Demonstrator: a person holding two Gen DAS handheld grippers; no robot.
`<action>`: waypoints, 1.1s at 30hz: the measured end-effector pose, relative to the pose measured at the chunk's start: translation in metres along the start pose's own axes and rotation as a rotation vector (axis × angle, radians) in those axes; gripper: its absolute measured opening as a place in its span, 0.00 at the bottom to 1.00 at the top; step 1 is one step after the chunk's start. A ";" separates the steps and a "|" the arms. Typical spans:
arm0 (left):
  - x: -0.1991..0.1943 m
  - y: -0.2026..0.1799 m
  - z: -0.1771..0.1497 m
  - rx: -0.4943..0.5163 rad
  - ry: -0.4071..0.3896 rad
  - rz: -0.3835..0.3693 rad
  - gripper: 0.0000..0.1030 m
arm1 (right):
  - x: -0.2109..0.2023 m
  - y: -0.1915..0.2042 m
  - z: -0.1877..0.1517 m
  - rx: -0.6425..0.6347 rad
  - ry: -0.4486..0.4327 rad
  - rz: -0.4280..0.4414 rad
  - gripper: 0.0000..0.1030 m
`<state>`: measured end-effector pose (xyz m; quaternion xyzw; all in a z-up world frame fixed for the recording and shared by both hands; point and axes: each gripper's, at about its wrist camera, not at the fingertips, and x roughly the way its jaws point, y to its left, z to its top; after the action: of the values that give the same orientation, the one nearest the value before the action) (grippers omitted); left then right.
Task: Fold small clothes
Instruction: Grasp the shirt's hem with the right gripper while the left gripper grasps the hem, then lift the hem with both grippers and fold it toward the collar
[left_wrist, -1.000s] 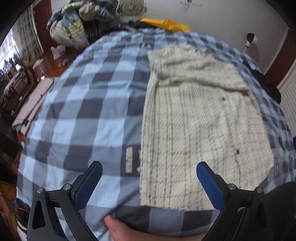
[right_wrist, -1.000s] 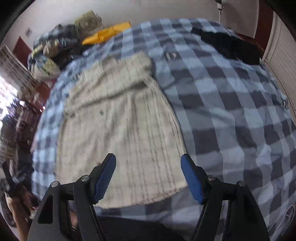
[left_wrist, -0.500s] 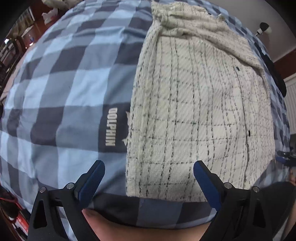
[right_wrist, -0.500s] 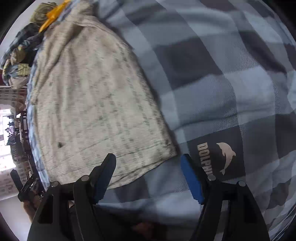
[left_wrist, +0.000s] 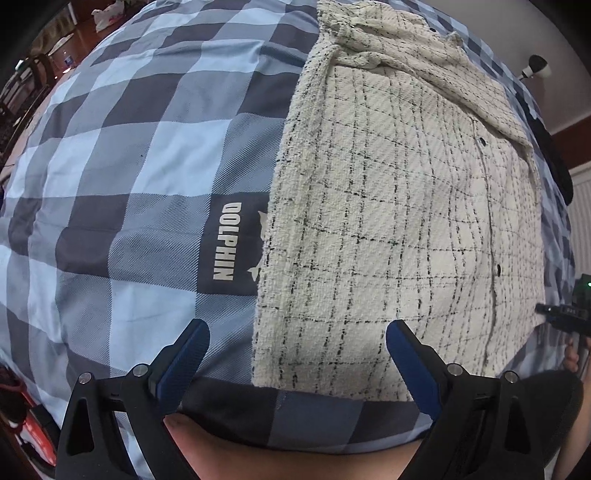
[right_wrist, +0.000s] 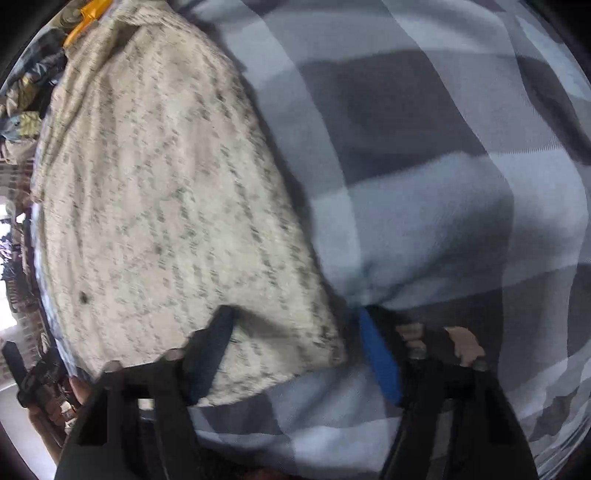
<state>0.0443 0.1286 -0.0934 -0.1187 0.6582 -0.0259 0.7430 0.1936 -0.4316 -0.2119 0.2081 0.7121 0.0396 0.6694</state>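
Observation:
A cream garment with thin black checks (left_wrist: 399, 221) lies flat on a blue-and-grey checked bedspread (left_wrist: 122, 206). My left gripper (left_wrist: 297, 343) points down at the garment's near left corner and is open, one finger over the bedspread and one over the cloth. In the blurred right wrist view the same garment (right_wrist: 155, 206) shows its near right corner between the fingers of my right gripper (right_wrist: 295, 332). Its jaws are closing, with one fingertip on the garment, the other on the bedspread (right_wrist: 424, 221), and a wide gap between them.
A dark garment (left_wrist: 554, 162) lies at the bed's far right edge, near a white lamp (left_wrist: 535, 70). A pile of bedding (right_wrist: 22, 110) and a yellow item (right_wrist: 83, 18) sit beyond the garment's far end. Part of the person (left_wrist: 295, 458) is at the bed's near edge.
Both grippers have come down toward the garment's near hem. The right one dropped furthest and its fingertips now press into the fabric at the corner. The left has held still lately.

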 end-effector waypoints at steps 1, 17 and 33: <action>0.001 0.001 0.000 -0.003 0.003 0.001 0.94 | 0.000 0.004 -0.001 0.009 0.009 0.009 0.12; 0.036 0.005 -0.003 0.006 0.117 0.078 0.74 | -0.064 0.061 -0.032 -0.063 -0.211 0.039 0.05; 0.038 -0.003 -0.011 0.080 0.122 0.019 0.06 | -0.094 0.072 -0.038 -0.130 -0.302 0.025 0.05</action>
<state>0.0389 0.1169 -0.1306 -0.0811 0.7017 -0.0522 0.7059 0.1761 -0.3904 -0.0958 0.1770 0.5965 0.0622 0.7804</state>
